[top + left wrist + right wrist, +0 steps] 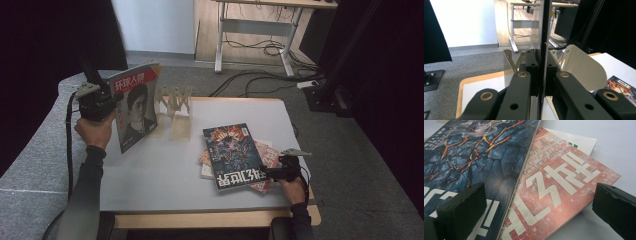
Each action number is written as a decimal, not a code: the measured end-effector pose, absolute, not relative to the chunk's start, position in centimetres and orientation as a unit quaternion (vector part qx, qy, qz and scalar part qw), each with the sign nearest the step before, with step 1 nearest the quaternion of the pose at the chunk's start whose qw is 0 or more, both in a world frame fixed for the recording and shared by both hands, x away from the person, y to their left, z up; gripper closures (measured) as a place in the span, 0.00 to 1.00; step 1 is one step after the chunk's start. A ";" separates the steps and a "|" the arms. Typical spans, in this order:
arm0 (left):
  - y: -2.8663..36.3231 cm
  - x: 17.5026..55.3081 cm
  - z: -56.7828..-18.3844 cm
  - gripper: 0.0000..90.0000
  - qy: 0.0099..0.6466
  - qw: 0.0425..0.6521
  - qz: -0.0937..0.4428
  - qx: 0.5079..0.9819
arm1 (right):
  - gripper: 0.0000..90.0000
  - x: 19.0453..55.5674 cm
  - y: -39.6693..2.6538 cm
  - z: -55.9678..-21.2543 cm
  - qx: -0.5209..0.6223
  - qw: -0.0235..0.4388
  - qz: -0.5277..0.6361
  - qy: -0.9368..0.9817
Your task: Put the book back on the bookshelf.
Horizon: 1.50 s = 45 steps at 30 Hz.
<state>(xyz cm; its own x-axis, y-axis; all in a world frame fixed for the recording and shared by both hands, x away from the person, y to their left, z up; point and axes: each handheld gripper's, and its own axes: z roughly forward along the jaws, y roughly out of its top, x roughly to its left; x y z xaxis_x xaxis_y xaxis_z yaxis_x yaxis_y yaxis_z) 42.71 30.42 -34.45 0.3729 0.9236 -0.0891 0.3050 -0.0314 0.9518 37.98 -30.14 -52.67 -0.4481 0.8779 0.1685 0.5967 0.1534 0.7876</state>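
My left gripper [112,100] pinches the magazine [136,105], upright over the table's [165,175] left edge, beside the rack [175,107]. My right gripper [265,173] has jaws spread, low over the stack [235,156] at right.

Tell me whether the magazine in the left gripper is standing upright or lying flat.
Upright. The left gripper clamps the portrait-cover magazine by its edge, cover facing the camera, with its lower corner down at the table, beside the wooden rack.

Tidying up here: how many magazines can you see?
4, maybe more hidden. One upright in the left claw: the portrait magazine. Stacked at right: dark magazine on top, red one beneath, white one peeking out underneath.
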 end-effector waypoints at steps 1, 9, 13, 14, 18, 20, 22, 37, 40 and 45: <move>30.6 42.6 -34.6 0.96 0.472 0.515 0.303 0.649 | 0.00 38.0 -30.1 -52.7 0.498 0.168 0.419 0.741; 31.3 41.7 -34.9 0.96 0.467 0.497 0.298 0.668 | 0.00 38.0 -30.1 -52.7 0.498 0.168 0.419 0.741; 31.4 41.3 -34.9 0.95 0.466 0.481 0.292 0.683 | 0.00 38.0 -30.1 -52.7 0.498 0.168 0.419 0.740; 31.3 41.1 -34.9 0.95 0.465 0.475 0.291 0.688 | 0.00 38.0 -30.1 -52.7 0.498 0.168 0.419 0.740; 31.0 40.6 -35.0 0.94 0.468 0.449 0.286 0.705 | 0.00 38.0 -30.1 -52.7 0.499 0.167 0.419 0.740; 30.8 40.3 -35.2 0.94 0.470 0.447 0.287 0.705 | 0.00 38.0 -30.2 -52.7 0.498 0.167 0.419 0.740; 30.7 40.1 -35.3 0.94 0.469 0.444 0.285 0.708 | 0.00 38.0 -30.2 -52.7 0.498 0.167 0.419 0.740; 32.2 38.2 -36.1 0.92 0.491 0.440 0.272 0.701 | 0.00 38.0 -30.1 -52.7 0.499 0.167 0.420 0.739; 32.6 38.3 -36.2 0.90 0.497 0.437 0.265 0.702 | 0.00 38.0 -30.1 -52.7 0.499 0.167 0.420 0.739; 32.3 39.2 -36.8 0.89 0.499 0.424 0.252 0.713 | 0.00 38.0 -30.1 -52.7 0.499 0.167 0.420 0.739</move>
